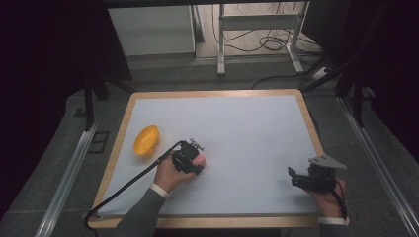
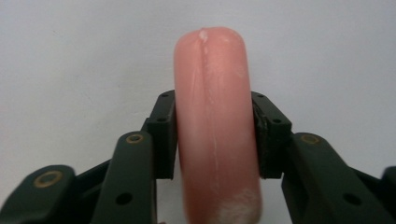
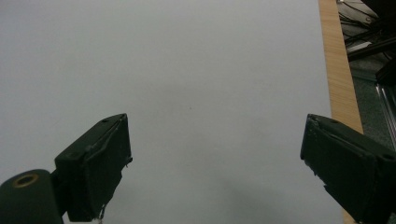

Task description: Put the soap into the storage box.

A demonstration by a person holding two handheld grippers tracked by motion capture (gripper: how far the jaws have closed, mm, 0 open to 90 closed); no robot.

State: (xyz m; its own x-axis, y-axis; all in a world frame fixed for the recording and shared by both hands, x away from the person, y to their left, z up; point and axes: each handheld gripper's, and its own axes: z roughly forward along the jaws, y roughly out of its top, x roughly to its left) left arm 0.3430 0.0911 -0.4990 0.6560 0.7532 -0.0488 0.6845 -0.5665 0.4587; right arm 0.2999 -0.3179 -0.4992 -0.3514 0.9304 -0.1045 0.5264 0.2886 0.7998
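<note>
A pink sausage [image 2: 215, 126] stands lengthwise between the jaws of my left gripper [image 2: 215, 135], which is shut on it, both pads pressed against its sides. From above, my left gripper [image 1: 190, 159] sits left of the table's middle with the pink sausage [image 1: 200, 161] showing at its tip. A yellow bowl [image 1: 146, 140] lies tilted on the white mat to the left of it. My right gripper [image 1: 292, 176] rests near the front right of the mat, open, with bare mat between its jaws [image 3: 215, 154].
The white mat [image 1: 237, 128] covers a wooden table [image 1: 212, 93]. The wooden edge [image 3: 338, 70] runs along the right in the right gripper view. Beyond the table stand a desk frame [image 1: 257, 29] and floor cables [image 1: 269, 44].
</note>
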